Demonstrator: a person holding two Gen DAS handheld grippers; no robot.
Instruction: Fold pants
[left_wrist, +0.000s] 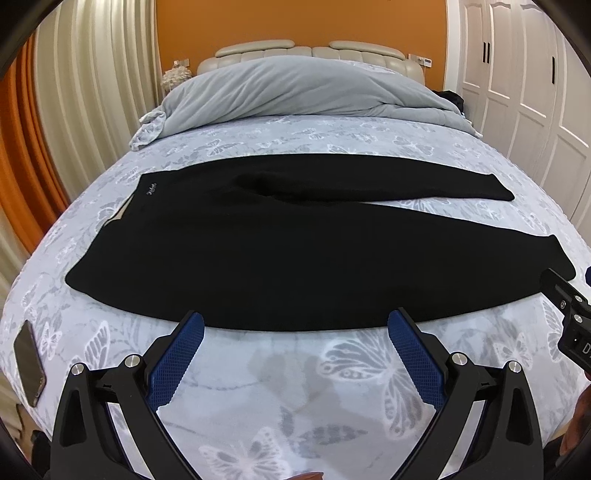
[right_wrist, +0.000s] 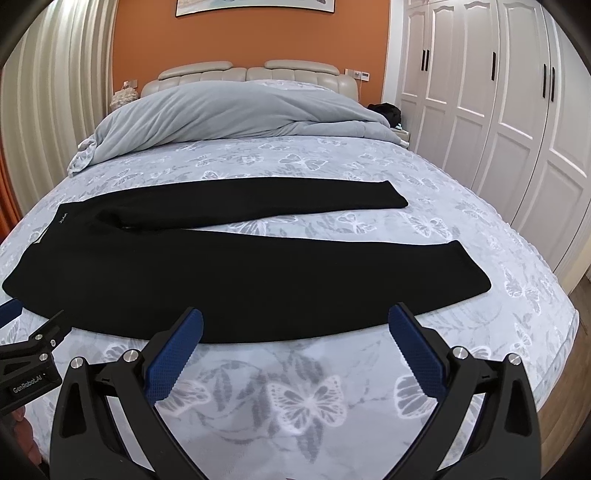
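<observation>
Far left of the bed (left_wrist: 258, 387), near the edge, a phone (left_wrist: 29, 363) lies flat on the butterfly sheet, well apart from the pants (left_wrist: 258, 251).

Pants: black, spread flat across the bed, waistband to the left w/ a small white logo (left_wrist: 150, 189) near its far corner, 2 legs running right. Near leg is wide & ends close to the bed's right side; far leg is narrower & angles away, so a wedge of sheet shows btwn the 2 cuffs. A pale bit of lining or tag shows at the waistband's left edge; can't tell which.

My left gripper (left_wrist: 295, 323) is spread wide, nothing in it. Its blue pads (left_wrist: 177, 362) sit over bare sheet, tips just at the pants' near hem. Can't tell if they touch the cloth.

My right gripper (right_wrist: 295, 321) is also spread wide, holding nothing, tips at the near hem of the near leg, further toward the cuff end. In the left wrist view its black body pokes in at the right edge, beside the near cuff.

Behind the pants: a grey duvet (right_wrist: 229, 110) bunched by the headboard (right_wrist: 251, 72), orange wall (right_wrist: 147, 44) behind. Left side curtains (left_wrist: 92, 74); right side a white wardrobe (right_wrist: 498, 110).
</observation>
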